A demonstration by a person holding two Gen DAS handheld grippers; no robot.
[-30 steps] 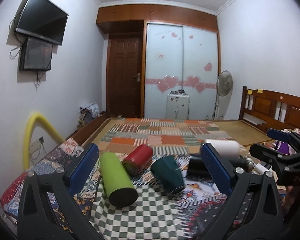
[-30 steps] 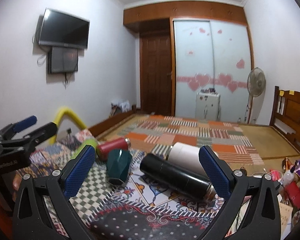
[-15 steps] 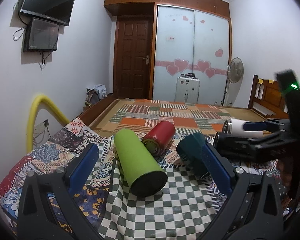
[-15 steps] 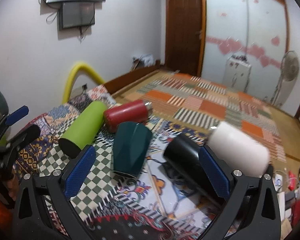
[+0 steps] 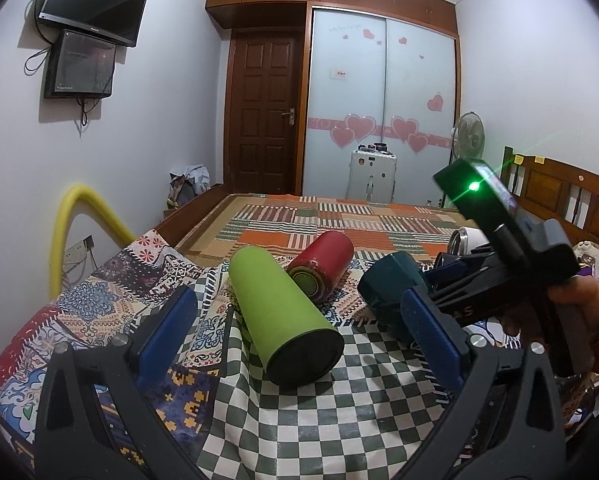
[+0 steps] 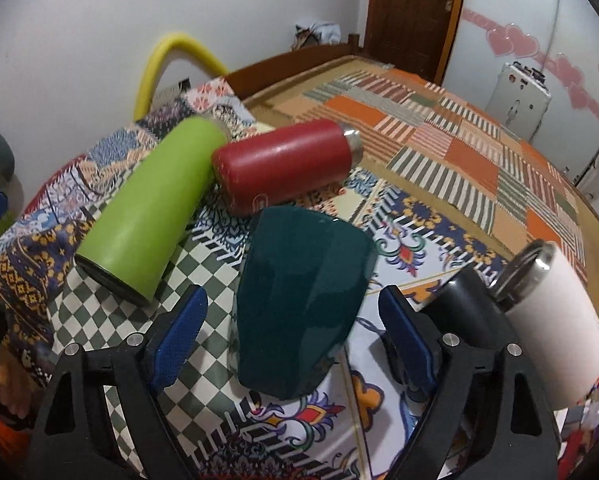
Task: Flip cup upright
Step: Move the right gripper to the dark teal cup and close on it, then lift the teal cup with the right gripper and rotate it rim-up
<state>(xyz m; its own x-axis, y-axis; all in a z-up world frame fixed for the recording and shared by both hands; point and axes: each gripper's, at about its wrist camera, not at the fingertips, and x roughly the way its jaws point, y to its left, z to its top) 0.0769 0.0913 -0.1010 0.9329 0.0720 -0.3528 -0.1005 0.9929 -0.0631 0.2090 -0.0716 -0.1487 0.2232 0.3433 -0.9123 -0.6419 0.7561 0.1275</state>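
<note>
My right hand-held gripper (image 6: 291, 330) stands wide, its blue-padded fingers (image 6: 177, 336) on either side of the dark teal faceted cup (image 6: 299, 300) and apart from its walls. The cup lies on its side on the patterned cloth (image 6: 387, 432) covering the bed, its base toward me and its mouth pointing away. Behind it lies a red cylindrical flask with a steel neck (image 6: 283, 166), close by; whether they touch I cannot tell. To the left lies a lime-green cylindrical tumbler (image 6: 147, 210), its far end just beside the red flask. To the right lie a black cylindrical bottle (image 6: 471, 306) and a white steel-rimmed tumbler (image 6: 555, 320), side by side.

My left hand-held gripper (image 5: 299, 332) is likewise wide and holds nothing; the lime-green tumbler's (image 5: 283, 320) dark base faces it between the finger pads (image 5: 167, 330). From this side the teal cup (image 5: 391, 292) shows partly behind the right-hand pad, with the right hand-held gripper's body (image 5: 499, 280) beside it.
</note>
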